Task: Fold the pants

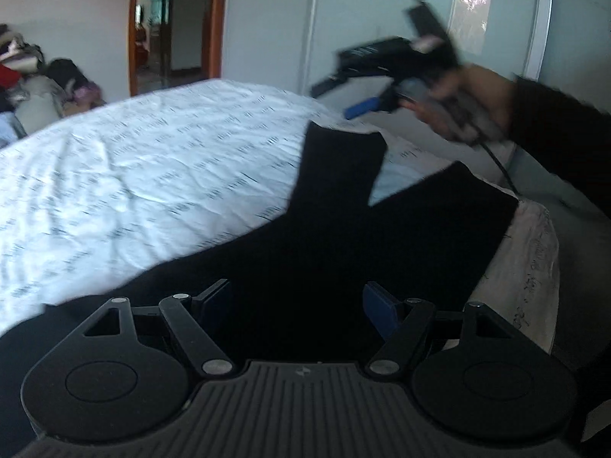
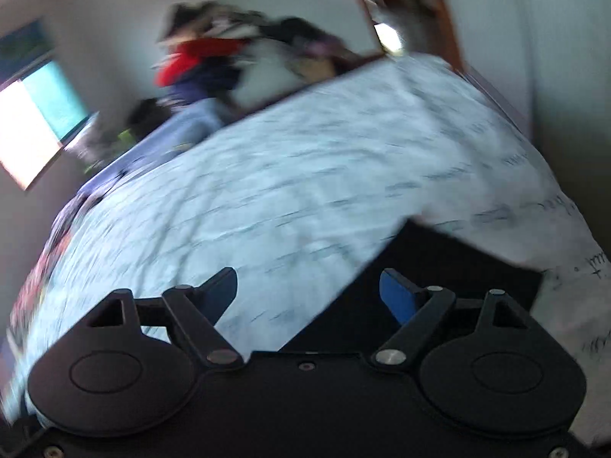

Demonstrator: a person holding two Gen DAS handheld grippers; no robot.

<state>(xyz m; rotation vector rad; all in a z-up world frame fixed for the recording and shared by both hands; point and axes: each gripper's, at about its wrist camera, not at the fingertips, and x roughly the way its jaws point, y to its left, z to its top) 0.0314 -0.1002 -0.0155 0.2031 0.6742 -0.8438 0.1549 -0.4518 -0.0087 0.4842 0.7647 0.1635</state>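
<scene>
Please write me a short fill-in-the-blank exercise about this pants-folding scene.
1. The pants are ____ in colour.
2. They lie on a bed with a ____ printed sheet.
3. The left gripper has its jaws ____, with nothing clamped.
4. In the left wrist view, the right gripper is held by a ____.

Missing words: black; white; open; hand

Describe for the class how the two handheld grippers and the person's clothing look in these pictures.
Each gripper, left gripper and right gripper, is matte black with round side discs, silver pivot pins and blue finger pads. The left one has a ribbed grey top. A black cable trails from the right one. The person's sleeve is dark.
</scene>
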